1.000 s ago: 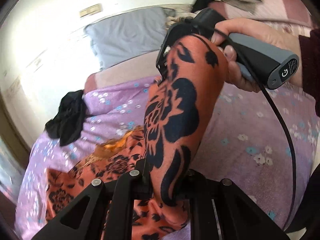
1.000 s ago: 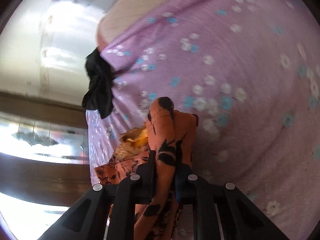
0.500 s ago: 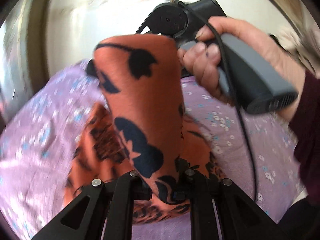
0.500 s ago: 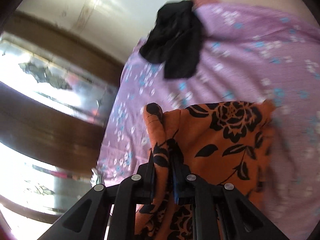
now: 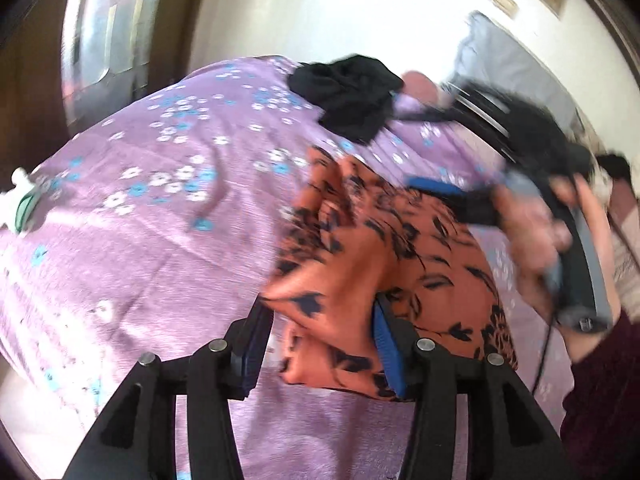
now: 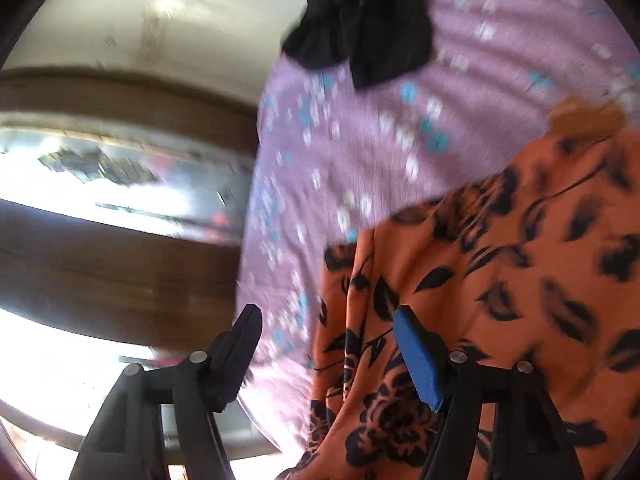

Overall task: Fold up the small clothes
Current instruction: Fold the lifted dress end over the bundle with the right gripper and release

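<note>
An orange garment with black flowers (image 5: 384, 264) lies on the purple flowered bedsheet (image 5: 152, 208). My left gripper (image 5: 320, 344) is open, its jaws spread around a loose fold of the garment without clamping it. My right gripper (image 6: 328, 344) is open too, with the garment's edge (image 6: 500, 300) between and under its fingers. The right gripper also shows, blurred, in the left wrist view (image 5: 460, 200), over the far side of the garment, held by a hand.
A crumpled black garment (image 5: 352, 96) lies on the sheet beyond the orange one, also in the right wrist view (image 6: 360, 20). A grey pillow (image 5: 512, 68) lies at the bed's far end by the white wall. The bed edge and a wooden frame (image 6: 120, 272) are left.
Both grippers were shut on the orange garment and held it up. Now both have opened and the garment has dropped flat onto the sheet. Both cameras have swung and are blurred.
</note>
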Demonstrator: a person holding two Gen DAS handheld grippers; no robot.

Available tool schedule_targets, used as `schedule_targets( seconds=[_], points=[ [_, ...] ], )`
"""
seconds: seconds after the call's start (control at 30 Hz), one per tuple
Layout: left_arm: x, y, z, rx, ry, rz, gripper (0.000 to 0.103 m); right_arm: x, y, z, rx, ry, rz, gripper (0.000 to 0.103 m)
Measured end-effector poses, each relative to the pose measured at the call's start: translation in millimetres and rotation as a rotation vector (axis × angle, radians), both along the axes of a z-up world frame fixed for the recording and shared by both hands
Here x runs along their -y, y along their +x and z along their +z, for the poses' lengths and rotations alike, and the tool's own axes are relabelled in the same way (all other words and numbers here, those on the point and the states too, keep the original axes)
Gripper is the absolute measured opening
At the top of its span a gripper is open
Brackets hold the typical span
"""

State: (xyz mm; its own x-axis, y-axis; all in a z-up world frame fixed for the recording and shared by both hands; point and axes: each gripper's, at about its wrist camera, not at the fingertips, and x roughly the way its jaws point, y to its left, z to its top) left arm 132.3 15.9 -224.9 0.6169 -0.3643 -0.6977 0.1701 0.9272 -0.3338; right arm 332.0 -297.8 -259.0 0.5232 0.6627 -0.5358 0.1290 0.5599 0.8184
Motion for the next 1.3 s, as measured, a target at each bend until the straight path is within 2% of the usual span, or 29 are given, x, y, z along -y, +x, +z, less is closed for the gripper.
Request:
schedule_targets(
  seconds=[0.07, 0.17, 0.27, 0.37, 0.5, 0.53, 0.57, 0.6, 0.7, 0.73, 0.77, 0.83, 0.9, 0.97, 1.13, 1.2, 1.23, 1.3],
  points=[
    [-11, 0, 10, 0.05, 0.017, 0.065, 0.051, 22, -20, 11, 0.038, -0.02, -0.038, 0.071],
    [-18, -1, 32, 0.186, 0.04, 0.13, 0.051, 42, -44, 22, 0.042, -0.081, -0.06, 0.07],
    [-11, 5, 40, 0.263, 0.048, 0.12, 0.057, 52, -67, 27, 0.041, -0.086, -0.061, 0.069],
    [17, 15, 36, 0.253, 0.061, 0.042, 0.057, 53, -96, 23, 0.044, -0.09, -0.055, 0.069],
    [50, 23, 20, 0.207, 0.17, -0.028, 0.057, 45, -126, 8, 0.036, -0.069, -0.056, 0.062],
    [50, 24, 14, 0.191, 0.193, -0.018, 0.057, 45, -131, -1, 0.019, -0.071, -0.067, 0.057],
    [52, 31, 7, 0.164, 0.231, 0.007, 0.057, 45, -134, -11, -0.001, -0.065, -0.079, 0.045],
    [50, 37, 0, 0.137, 0.255, 0.027, 0.057, 46, -135, -18, -0.012, -0.06, -0.087, 0.038],
    [37, 51, -20, 0.048, 0.285, 0.077, 0.059, 54, -143, -39, -0.047, -0.023, -0.12, 0.017],
    [37, 55, -26, 0.035, 0.305, 0.087, 0.059, 56, -146, -47, -0.066, -0.017, -0.124, 0.007],
    [34, 57, -31, 0.029, 0.321, 0.093, 0.06, 55, -146, -51, -0.078, -0.02, -0.118, 0.003],
    [29, 65, -45, -0.022, 0.347, 0.108, 0.06, 47, -150, -65, -0.101, -0.028, -0.085, 0.0],
    [21, 72, -60, -0.091, 0.311, 0.115, 0.06, 32, -156, -75, -0.108, -0.08, -0.041, 0.0],
    [15, 73, -61, -0.114, 0.277, 0.12, 0.06, 18, -163, -74, -0.07, -0.16, -0.02, 0.0],
    [14, 72, -57, -0.095, 0.29, 0.118, 0.06, 22, -151, -51, -0.098, -0.223, 0.012, 0.0],
    [12, 71, -49, -0.062, 0.289, 0.135, 0.059, 22, -146, -29, -0.044, -0.291, 0.021, 0.002],
    [11, 70, -44, -0.043, 0.286, 0.143, 0.059, 25, -139, -13, -0.001, -0.333, 0.006, 0.007],
    [11, 69, -35, 0.0, 0.288, 0.149, 0.059, 33, -127, 1, 0.021, -0.354, -0.029, 0.007]
  ],
)
